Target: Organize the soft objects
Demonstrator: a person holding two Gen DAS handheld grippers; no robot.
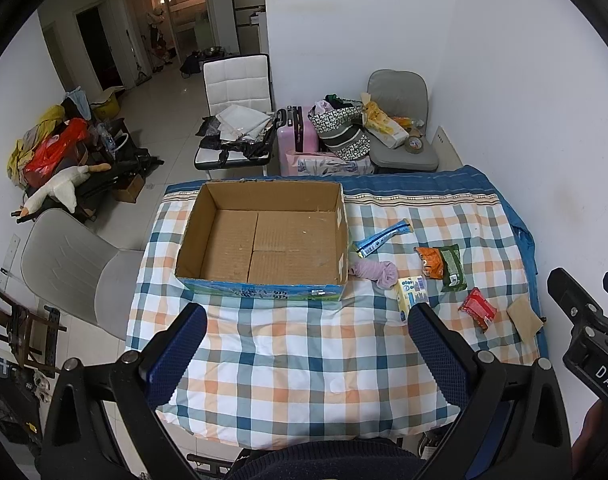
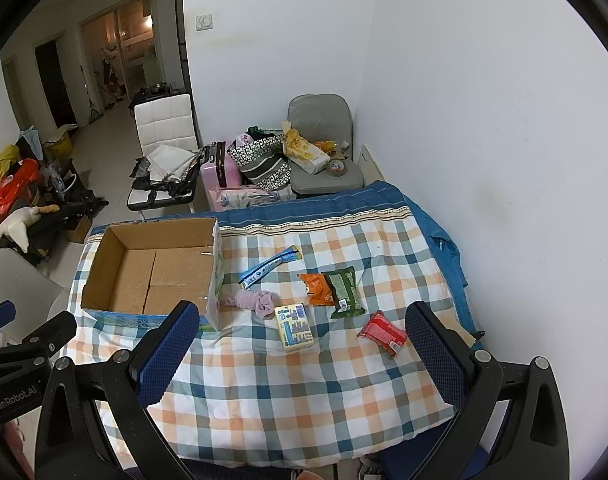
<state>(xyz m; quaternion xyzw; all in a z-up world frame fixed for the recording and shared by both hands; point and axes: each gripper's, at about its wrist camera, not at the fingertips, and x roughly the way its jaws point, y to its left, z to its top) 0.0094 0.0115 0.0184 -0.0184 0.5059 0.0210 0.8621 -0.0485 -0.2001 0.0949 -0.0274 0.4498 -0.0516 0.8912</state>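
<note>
Left gripper and right gripper: both spread wide, holding nothing, hovering over the near edge of the plaid quilt. Ahead: yellow tissue pack, red wrapper, lilac rolled cloth, orange and green snack bags, blue tube, all loose right of the open cardboard box. Beyond: pink suitcase, chairs, white wall.

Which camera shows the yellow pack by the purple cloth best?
The right wrist view: the yellow pack lies fully visible between open fingers. In the left wrist view, a fingertip hides its near end.
</note>
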